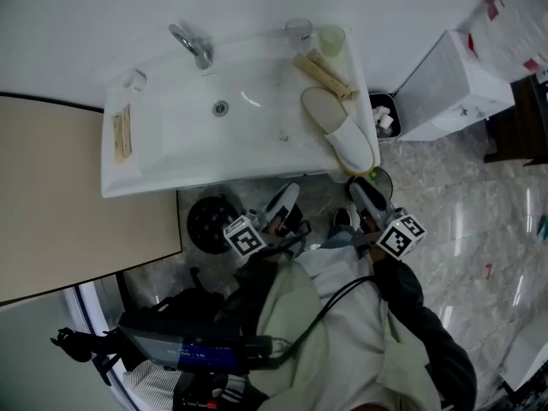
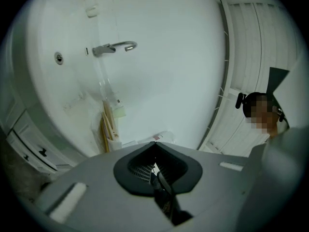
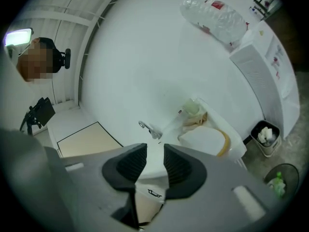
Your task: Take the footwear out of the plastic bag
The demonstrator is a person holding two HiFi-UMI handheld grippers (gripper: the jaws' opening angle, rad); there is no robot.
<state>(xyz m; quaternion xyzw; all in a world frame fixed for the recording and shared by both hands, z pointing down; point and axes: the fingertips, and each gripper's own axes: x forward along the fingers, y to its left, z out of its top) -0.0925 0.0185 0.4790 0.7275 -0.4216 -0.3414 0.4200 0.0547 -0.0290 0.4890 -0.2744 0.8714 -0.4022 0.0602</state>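
On the right rim of the sink lies the slipper. It is white, and its long axis runs from the heel near the back corner to the toe at the front edge, toe end toward you. Your right tongs sit just in front of that toe and are the nearer pair. Your left tongs hang farther along the front edge, off the basin's middle. Seen from the right tongs, the slipper lies ahead and a little to the right. The right tongs stand apart with nothing between them. The left tongs are pressed together, and no object can be made out in their bite. Count: one slipper outline is plain, and whether a second lies stacked beneath it cannot be settled. No bag can be made out round it. Two cups stand at the back corner, with one tap behind the basin and one bin on the floor beside the sink. By this layout, your right hand likely has the shorter reach, and a grip across the slipper's narrow width would probably suit best.
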